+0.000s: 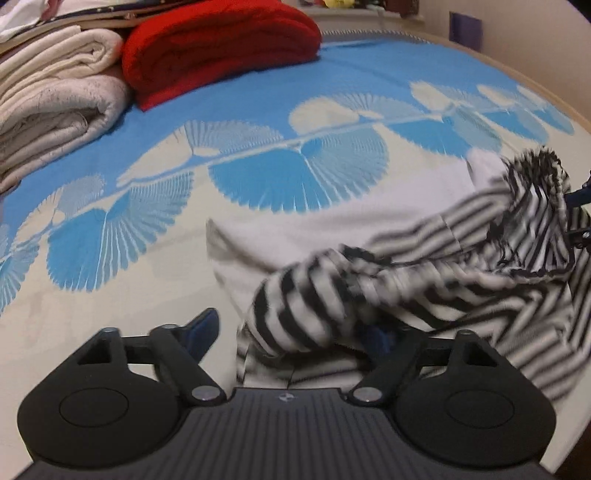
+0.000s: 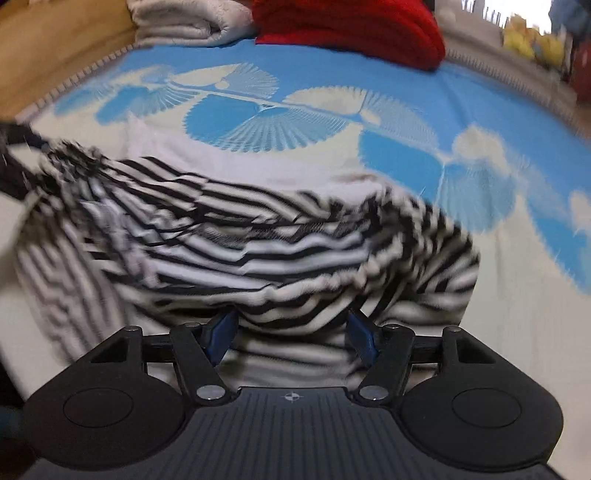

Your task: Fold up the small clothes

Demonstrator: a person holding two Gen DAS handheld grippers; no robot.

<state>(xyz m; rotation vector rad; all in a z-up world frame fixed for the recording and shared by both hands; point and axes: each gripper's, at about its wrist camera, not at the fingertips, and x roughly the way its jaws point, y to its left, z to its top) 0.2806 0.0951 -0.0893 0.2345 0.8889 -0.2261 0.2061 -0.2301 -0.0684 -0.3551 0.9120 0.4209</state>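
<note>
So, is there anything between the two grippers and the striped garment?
Nothing visible. The striped garment already lies bunched across both grippers: over the right finger of the left gripper, and between the open fingers of the right gripper. The red blanket and white towels sit far back on the bed.

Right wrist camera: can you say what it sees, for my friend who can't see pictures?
A crumpled black-and-white striped garment lies blurred on a blue and cream bedspread, with the right gripper open just in front of it, its blue pads spread wide against the cloth. At the back sit a folded red blanket and a white one.
</note>
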